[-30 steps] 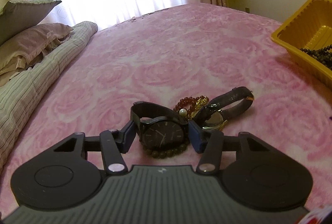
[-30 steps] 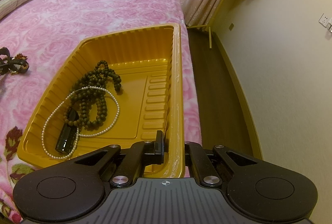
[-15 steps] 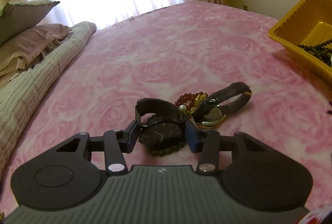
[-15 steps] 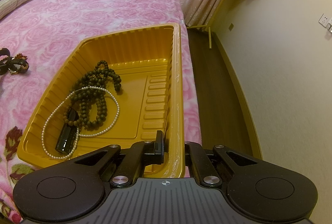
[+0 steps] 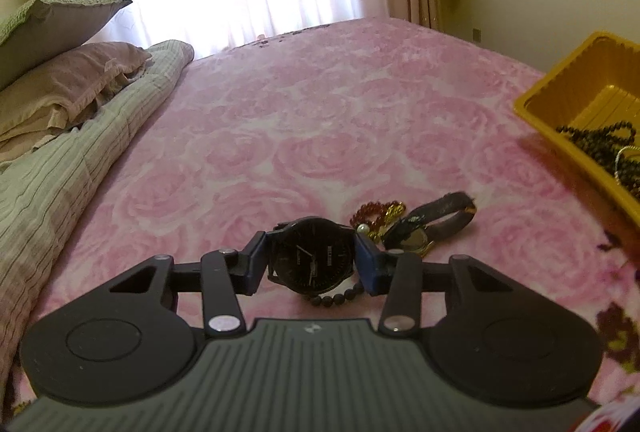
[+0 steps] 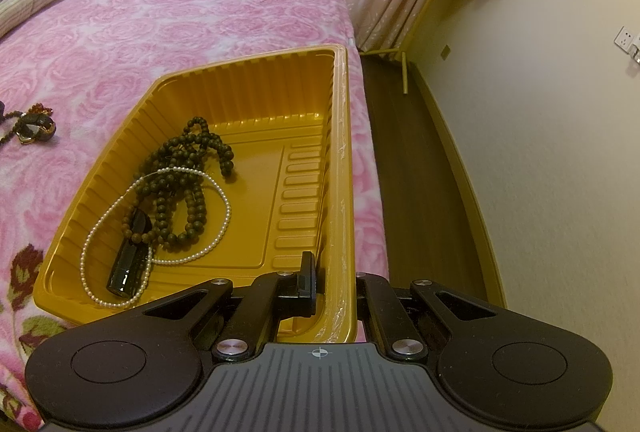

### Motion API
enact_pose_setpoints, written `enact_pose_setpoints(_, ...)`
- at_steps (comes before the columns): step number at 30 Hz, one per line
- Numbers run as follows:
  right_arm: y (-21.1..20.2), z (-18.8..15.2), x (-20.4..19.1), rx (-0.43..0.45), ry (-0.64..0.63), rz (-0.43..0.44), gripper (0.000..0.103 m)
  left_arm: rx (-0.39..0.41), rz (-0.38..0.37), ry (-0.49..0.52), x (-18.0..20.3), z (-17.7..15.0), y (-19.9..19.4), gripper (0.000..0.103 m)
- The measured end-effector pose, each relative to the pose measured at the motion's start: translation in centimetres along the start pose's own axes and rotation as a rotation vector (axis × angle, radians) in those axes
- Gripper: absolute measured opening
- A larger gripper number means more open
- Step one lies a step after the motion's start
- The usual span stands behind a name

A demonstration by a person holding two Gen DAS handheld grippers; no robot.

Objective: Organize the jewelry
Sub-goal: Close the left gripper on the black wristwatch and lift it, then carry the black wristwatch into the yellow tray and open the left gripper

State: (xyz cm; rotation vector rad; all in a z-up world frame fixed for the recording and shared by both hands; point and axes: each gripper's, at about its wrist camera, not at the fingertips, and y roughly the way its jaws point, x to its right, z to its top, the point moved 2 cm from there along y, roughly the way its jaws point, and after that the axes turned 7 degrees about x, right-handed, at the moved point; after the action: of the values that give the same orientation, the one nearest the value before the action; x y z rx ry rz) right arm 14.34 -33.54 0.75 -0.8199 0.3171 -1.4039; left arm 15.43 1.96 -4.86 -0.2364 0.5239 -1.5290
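You have two watches on the bedspread: one black-faced watch near you and one gold-cased watch with a dark strap just to its right. Beside them lie two bead bracelets: one red on the far side, one dark on the near side. You have one yellow tray on the right, holding three pieces: one dark bead necklace, one pearl strand and one glossy black pendant. Far left, you see two pillows.

A glossy ribbed yellow plastic tray holds lustrous pearls and matt wooden beads; the glassy-faced black watch hangs above the plush pink bedspread.
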Motion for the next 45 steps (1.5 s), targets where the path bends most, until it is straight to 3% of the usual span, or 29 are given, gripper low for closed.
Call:
enact_pose_setpoints(30,0.1,0.0,0.0,0.001,0.002,0.002,0.004,0.037,-0.169,-0.039,4.3,4.3,-3.1,0.042)
enact_pose_setpoints(35,0.1,-0.1,0.1,0.002,0.001,0.002,0.004,0.058,-0.251,-0.047,6.4,5.5,-3.9,0.042)
enact_pose_setpoints(45,0.1,-0.1,0.1,0.002,0.003,0.003,0.004,0.065,-0.514,-0.05,13.3,6.7,-5.4,0.042)
